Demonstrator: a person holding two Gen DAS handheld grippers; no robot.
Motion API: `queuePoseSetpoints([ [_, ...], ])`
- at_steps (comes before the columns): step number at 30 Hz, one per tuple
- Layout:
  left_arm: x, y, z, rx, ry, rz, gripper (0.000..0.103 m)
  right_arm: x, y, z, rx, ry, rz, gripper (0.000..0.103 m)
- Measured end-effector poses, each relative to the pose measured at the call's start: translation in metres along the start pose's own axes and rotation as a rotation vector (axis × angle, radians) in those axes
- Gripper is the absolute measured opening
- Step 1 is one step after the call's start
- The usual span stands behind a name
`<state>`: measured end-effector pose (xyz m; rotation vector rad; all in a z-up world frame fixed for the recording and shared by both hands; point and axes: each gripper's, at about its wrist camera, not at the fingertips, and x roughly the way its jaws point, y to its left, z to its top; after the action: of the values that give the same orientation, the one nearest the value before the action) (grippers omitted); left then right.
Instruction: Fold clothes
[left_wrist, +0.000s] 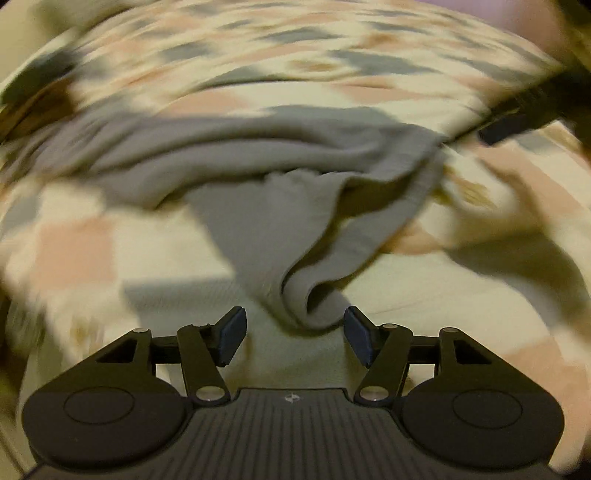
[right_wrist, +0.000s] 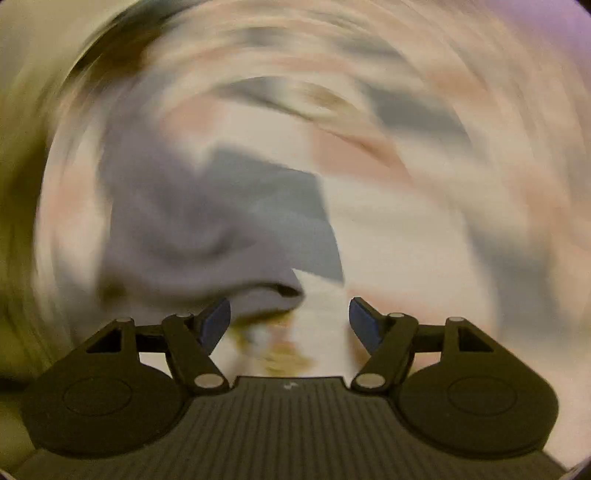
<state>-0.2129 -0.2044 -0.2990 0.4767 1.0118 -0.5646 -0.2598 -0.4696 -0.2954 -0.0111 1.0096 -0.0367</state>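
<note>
A grey knit garment (left_wrist: 280, 177) lies crumpled on a patterned bedspread (left_wrist: 74, 251). One fold of it reaches down to just in front of my left gripper (left_wrist: 294, 334), which is open with the cloth's tip between the fingertips, not clamped. In the right wrist view the picture is heavily blurred. The grey garment (right_wrist: 192, 221) shows left of centre, its near edge just ahead of the left fingertip (right_wrist: 216, 319). My right gripper (right_wrist: 290, 319) is open and empty. A dark shape at the upper right of the left wrist view (left_wrist: 517, 118) looks like the other gripper.
The bedspread (right_wrist: 406, 229) has cream, pink and grey blocks and fills both views. A purple surface (left_wrist: 498, 7) shows at the far top right.
</note>
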Motion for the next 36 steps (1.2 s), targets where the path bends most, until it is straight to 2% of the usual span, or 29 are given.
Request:
queuePoseSetpoints([
  [2,-0.001,-0.007,-0.006,-0.061,0.004,0.044,0.062,0.001,0.027,-0.010,-0.375,-0.049,-0.056,0.065],
  [3,-0.001,-0.009,-0.007,-0.082,-0.005,0.066,0.062,0.006,0.034,-0.016,-0.495,-0.068,-0.069,0.063],
  [5,0.004,-0.013,-0.008,-0.136,-0.020,0.082,0.066,0.020,0.045,-0.025,-0.671,-0.113,-0.088,0.052],
  [8,0.017,-0.012,-0.007,-0.253,-0.029,0.064,0.069,0.043,0.055,-0.032,-0.831,-0.185,-0.108,0.046],
  [9,0.023,-0.011,-0.006,-0.296,-0.033,0.063,0.070,0.049,0.056,-0.032,-0.866,-0.198,-0.098,0.040],
  [10,0.030,-0.010,-0.005,-0.337,-0.037,0.064,0.070,0.051,0.056,-0.028,-0.879,-0.206,-0.088,0.014],
  [11,0.035,-0.008,-0.004,-0.362,-0.040,0.078,0.061,0.050,0.055,-0.020,-0.871,-0.205,-0.077,0.005],
  [12,0.036,-0.005,-0.001,-0.381,-0.047,0.077,0.051,0.047,0.051,-0.010,-0.855,-0.211,-0.072,0.004],
  [13,0.037,-0.001,0.002,-0.399,-0.054,0.075,0.029,0.039,0.044,0.001,-0.823,-0.230,-0.077,0.004],
  [14,0.032,0.002,0.006,-0.412,-0.071,0.080,0.016,0.030,0.036,0.012,-0.790,-0.248,-0.083,0.004],
  [15,0.025,0.005,0.009,-0.425,-0.089,0.086,0.016,0.021,0.028,0.024,-0.756,-0.263,-0.088,0.004],
  [18,-0.012,-0.017,0.019,-0.212,-0.238,0.220,0.017,0.001,0.001,0.045,-0.667,-0.260,-0.084,0.004],
  [19,-0.017,-0.026,0.020,-0.157,-0.254,0.244,0.019,0.001,-0.003,0.047,-0.665,-0.245,-0.086,0.004],
  [20,-0.021,-0.035,0.021,-0.105,-0.264,0.264,0.029,0.006,-0.005,0.045,-0.675,-0.222,-0.089,0.004],
  [22,-0.007,-0.044,0.016,-0.100,-0.206,0.223,0.041,0.022,-0.010,0.040,-0.683,-0.179,-0.101,0.004],
  [24,0.011,-0.047,0.009,-0.132,-0.143,0.202,0.041,0.037,-0.020,0.042,-0.635,-0.149,-0.116,0.004],
  [26,0.026,-0.048,0.001,-0.173,-0.097,0.178,0.041,0.039,-0.032,0.053,-0.550,-0.163,-0.129,0.004],
  [29,0.025,-0.054,0.002,-0.214,-0.150,0.122,0.045,0.040,-0.052,0.073,-0.470,-0.182,-0.163,0.004],
  [33,0.031,-0.084,0.014,-0.098,-0.197,0.203,0.054,0.047,-0.075,0.098,-0.437,-0.174,-0.193,0.004],
  [36,0.040,-0.101,0.025,-0.038,-0.221,0.256,0.054,0.054,-0.078,0.103,-0.470,-0.158,-0.189,0.004],
])
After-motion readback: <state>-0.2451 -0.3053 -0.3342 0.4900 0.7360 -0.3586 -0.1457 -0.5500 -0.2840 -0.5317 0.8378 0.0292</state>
